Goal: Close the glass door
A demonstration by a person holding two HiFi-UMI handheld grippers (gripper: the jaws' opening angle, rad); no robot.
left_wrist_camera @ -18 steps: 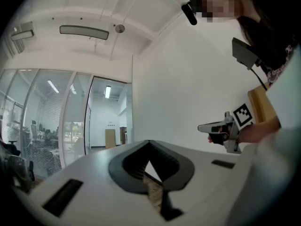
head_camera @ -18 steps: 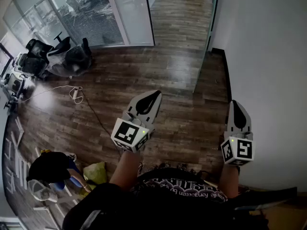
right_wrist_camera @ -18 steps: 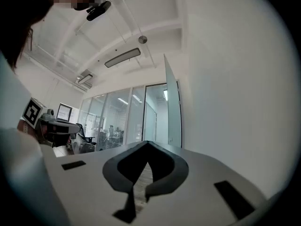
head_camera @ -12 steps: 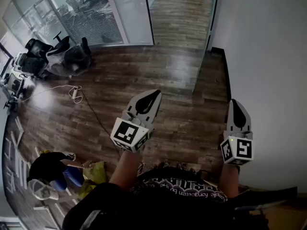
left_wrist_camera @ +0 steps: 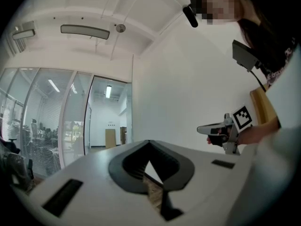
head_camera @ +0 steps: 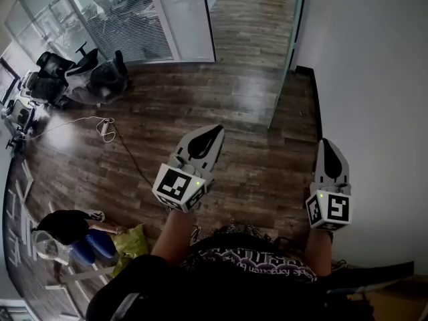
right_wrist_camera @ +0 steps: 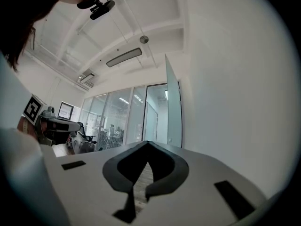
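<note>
- Head view: since the earlier frame, the crouching person point(head_camera: 67, 225) at lower left had shifted a little, while both tongs had kept their places above the wooden floor point(head_camera: 254, 172).
- The left gripper point(head_camera: 217, 131) had its jaws closed tip to tip, holding nothing; the right gripper point(head_camera: 329, 143) was likewise closed and empty.
- The glass door point(right_wrist_camera: 173, 108) was a tall, green-tinted clear pane, standing open beside the white wall point(right_wrist_camera: 225, 79), ahead of the right gripper and well apart from both.
</note>
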